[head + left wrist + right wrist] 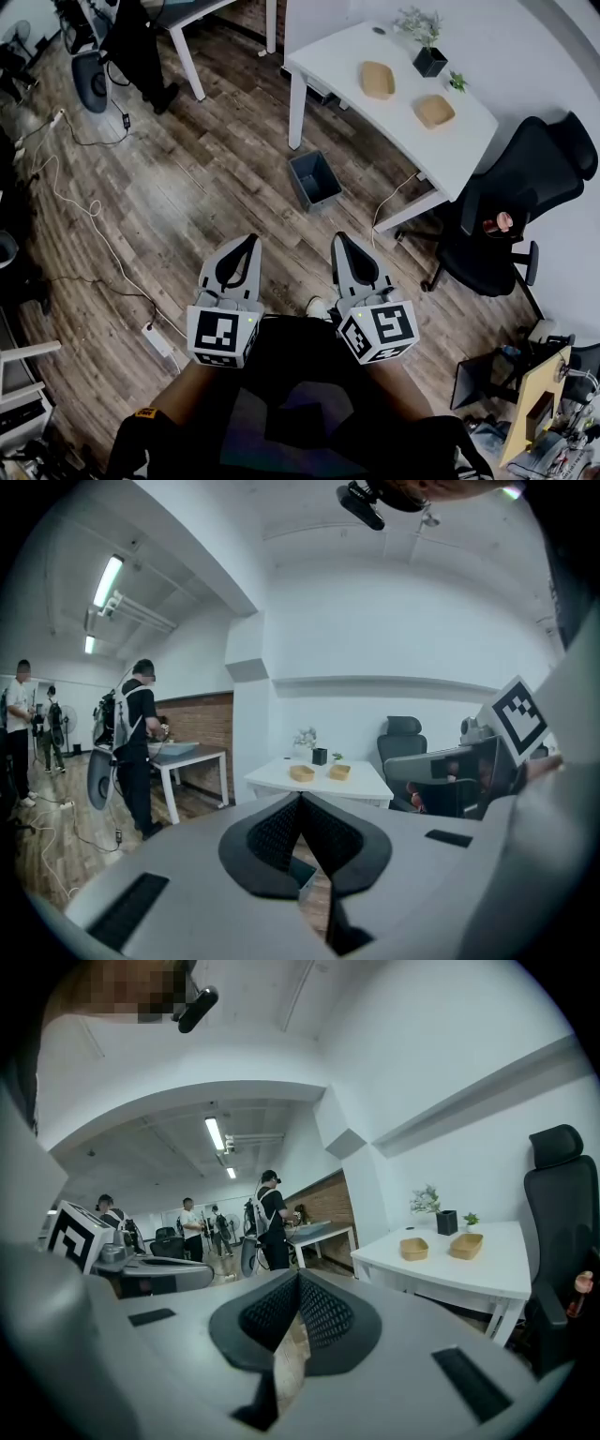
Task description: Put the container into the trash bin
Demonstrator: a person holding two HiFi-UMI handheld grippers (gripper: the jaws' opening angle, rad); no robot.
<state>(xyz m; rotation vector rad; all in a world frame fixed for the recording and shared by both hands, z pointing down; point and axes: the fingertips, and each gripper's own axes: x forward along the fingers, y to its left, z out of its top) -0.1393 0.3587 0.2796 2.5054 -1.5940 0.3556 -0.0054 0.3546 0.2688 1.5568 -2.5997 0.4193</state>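
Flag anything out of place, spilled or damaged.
Nothing is spilled or damaged. The containers sit upright on the table, and the bin stands upright on the floor. Only loose cables and a power strip trail across it.

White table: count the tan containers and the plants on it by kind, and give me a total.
Tan containers: 2
Plants: 2
Total: 4
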